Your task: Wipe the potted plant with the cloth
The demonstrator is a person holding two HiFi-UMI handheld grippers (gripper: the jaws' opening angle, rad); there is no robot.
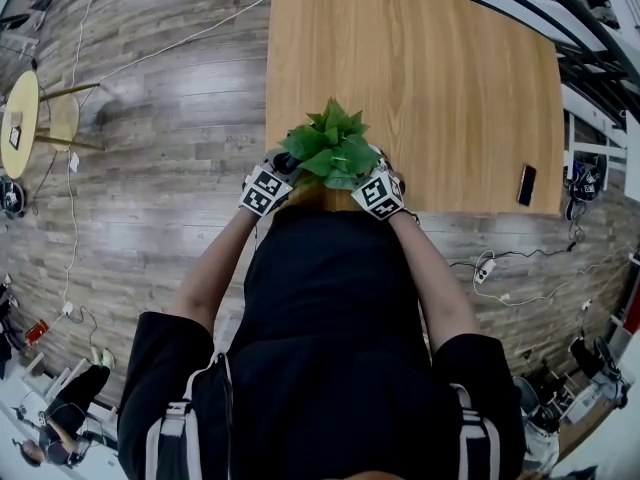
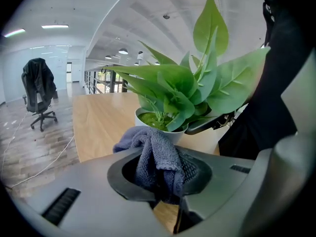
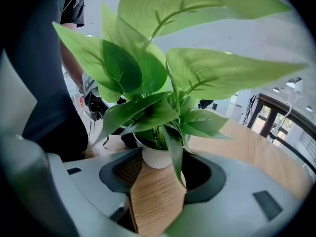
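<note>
Find the potted plant at the near edge of the table and treat it as light and easy to tip, with soft, bendy leaves likely to fold or tear, so best to steady the small white pot low down and rub gently. Just left of the plant, left gripper squeezed tight on the soft grey cloth; just right of it, right gripper wide apart and empty, pot at its tips. Only a dark phone far off to the plant's right, but big leaves hanging over the pot and getting in the way.
</note>
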